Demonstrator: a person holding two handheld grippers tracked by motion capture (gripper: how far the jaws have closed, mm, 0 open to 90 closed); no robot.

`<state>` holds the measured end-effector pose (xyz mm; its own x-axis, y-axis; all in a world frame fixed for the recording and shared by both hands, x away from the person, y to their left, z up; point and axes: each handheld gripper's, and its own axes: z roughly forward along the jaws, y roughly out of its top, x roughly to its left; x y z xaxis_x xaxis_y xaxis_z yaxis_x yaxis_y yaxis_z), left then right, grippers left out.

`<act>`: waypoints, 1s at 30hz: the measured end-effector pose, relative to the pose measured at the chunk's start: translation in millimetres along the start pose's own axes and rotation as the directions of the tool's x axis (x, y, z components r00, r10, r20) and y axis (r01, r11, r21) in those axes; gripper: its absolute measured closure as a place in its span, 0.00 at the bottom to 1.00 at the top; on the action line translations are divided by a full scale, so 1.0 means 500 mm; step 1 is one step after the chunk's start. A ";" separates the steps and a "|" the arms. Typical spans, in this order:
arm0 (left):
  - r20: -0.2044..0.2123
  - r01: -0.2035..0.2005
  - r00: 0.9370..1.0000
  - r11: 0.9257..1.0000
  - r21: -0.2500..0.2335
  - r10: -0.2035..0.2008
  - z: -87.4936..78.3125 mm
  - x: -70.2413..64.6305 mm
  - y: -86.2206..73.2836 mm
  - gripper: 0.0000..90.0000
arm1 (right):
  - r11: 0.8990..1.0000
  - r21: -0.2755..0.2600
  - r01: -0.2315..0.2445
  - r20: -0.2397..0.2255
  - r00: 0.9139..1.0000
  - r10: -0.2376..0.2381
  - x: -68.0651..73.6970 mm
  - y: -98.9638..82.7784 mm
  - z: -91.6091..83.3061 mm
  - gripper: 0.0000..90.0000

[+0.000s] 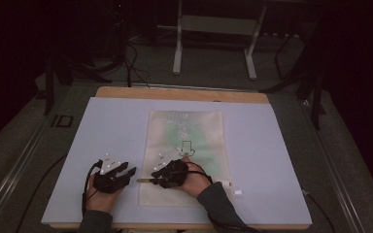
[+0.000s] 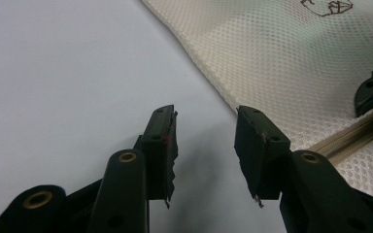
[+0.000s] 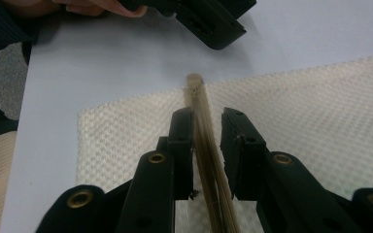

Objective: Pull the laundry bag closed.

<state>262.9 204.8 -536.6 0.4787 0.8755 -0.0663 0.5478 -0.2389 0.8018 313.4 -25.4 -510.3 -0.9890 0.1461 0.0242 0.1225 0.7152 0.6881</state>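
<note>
Pale wood, a thin rod [image 3: 209, 145] lies on the mesh bag [image 1: 187, 145] on the surface [image 1: 102, 126], between the right gripper [image 3: 207, 126] fingers, narrowly apart around it. Light, stiff, prone to roll: grip mid-length. The left gripper [image 2: 205, 141] fingers stand apart, empty.

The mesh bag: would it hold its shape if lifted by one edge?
Probably not. The mesh bag looks like thin, soft netting lying flat on the table, so it should droop. The rod between the right hand-held gripper jaws may stiffen that edge.
</note>
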 end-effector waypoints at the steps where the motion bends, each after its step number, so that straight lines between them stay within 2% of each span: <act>1: 0.000 0.000 1.000 1.000 0.000 0.000 0.000 0.000 0.000 0.65 | 1.000 0.000 0.000 0.000 1.000 0.000 0.000 0.000 0.000 0.83; 18: -0.014 0.024 1.000 1.000 -0.017 -0.025 -0.010 0.012 -0.001 0.65 | 1.000 0.000 -0.006 -0.023 1.000 0.006 0.004 0.031 0.048 0.84; 30: -0.018 0.036 0.999 0.999 -0.027 -0.037 -0.015 0.017 -0.001 0.65 | 0.999 0.042 0.003 -0.012 1.000 -0.002 0.007 0.059 0.080 0.84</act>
<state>261.6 215.7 -533.4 0.4459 0.8910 -0.0850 0.5463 -0.1957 0.8144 316.6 23.6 -519.0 -0.9902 0.1358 0.0316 0.1229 0.7438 0.6570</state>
